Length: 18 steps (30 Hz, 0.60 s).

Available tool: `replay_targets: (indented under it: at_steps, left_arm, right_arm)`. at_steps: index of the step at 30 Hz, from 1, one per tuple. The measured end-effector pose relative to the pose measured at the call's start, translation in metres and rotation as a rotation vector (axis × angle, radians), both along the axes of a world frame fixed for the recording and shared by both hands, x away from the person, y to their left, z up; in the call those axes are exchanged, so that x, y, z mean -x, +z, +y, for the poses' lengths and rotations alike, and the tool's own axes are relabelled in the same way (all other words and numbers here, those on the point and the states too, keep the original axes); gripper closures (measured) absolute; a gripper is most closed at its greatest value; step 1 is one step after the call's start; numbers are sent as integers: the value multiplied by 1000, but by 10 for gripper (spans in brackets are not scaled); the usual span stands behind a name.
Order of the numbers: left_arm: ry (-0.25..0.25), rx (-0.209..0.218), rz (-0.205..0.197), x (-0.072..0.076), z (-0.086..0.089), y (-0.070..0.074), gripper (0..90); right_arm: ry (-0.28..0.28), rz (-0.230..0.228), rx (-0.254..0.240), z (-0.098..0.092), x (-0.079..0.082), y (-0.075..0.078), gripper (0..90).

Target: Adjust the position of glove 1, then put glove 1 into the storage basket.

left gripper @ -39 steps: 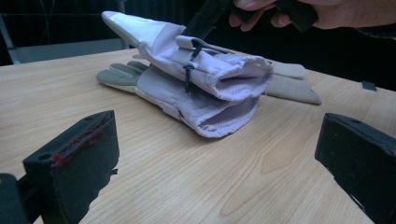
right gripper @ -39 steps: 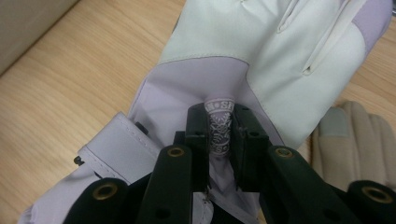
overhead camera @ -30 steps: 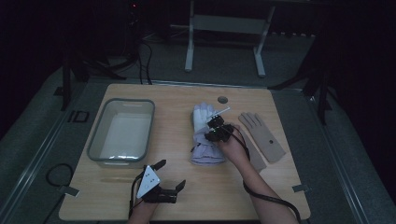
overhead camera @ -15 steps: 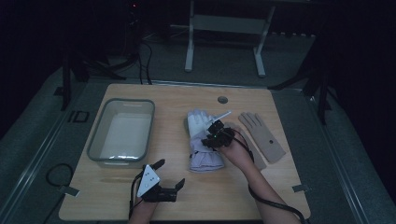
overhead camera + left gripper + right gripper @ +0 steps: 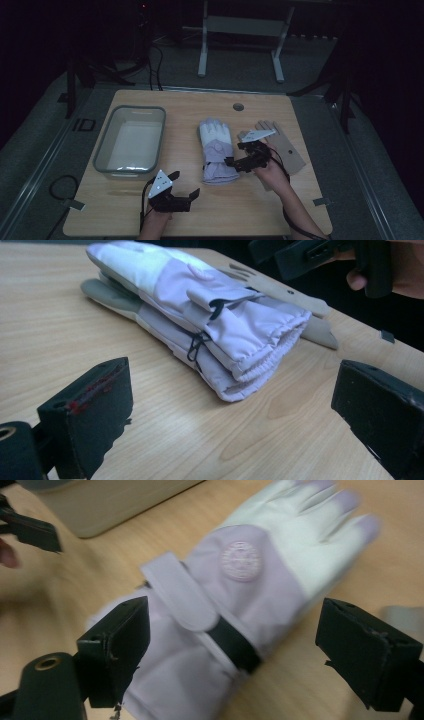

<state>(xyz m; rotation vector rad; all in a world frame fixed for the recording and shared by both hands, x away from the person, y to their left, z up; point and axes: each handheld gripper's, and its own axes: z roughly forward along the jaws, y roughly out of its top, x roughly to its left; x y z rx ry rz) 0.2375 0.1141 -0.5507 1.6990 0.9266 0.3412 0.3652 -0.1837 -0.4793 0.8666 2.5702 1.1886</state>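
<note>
Right gripper (image 5: 235, 154): jaws have just been opening and now stand wide, nothing between them, poised just beside the cuff of the lilac glove (image 5: 216, 149). The glove lies flat mid-table on top of a second, grey-palmed glove (image 5: 107, 294), between the plastic tub (image 5: 106, 155) and a flat cardboard hand shape (image 5: 286, 149). Left gripper (image 5: 186, 183): wide apart, idle near the table's front edge, aimed at the cuffs. Judgement: padded fabric, light, soft, will sag when lifted. Best hold looks like the elastic cuff or wrist strap (image 5: 176, 594); smooth shell may slip.
</note>
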Motion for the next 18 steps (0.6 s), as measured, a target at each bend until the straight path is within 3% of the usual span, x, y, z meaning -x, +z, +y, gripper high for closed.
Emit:
replay_targets:
  at_steps: [1,3,4,7,10,13,15,17,18]
  left_arm:
    - [-7,-2,12,0,0,1,31]
    - [-28,-17,34,-3,-3,4,30]
    - [-33,-23,36,-3,-4,6,24]
    - [-45,-49,25,-6,-10,15,17]
    - [-44,-68,12,-13,-13,29,16]
    - [-37,-108,-7,-20,-17,41,16]
    - [-43,-107,-6,-28,-18,49,16]
    - [-33,-114,-1,-34,-21,55,18]
    - [-31,-117,0,-37,-22,58,18]
  right_arm:
    - [-2,-36,6,-3,2,0,137]
    - [-8,-58,8,-6,4,0,133]
    - [-37,-117,27,-13,10,-1,129]
    - [-43,-83,17,-20,13,0,130]
    - [-59,-84,-30,-27,16,4,130]
    - [-68,-110,-61,-29,13,7,130]
    - [-54,-160,-72,-28,10,9,139]
    - [-40,-131,-67,-26,6,11,149]
    - [-44,-76,-45,-23,3,12,146]
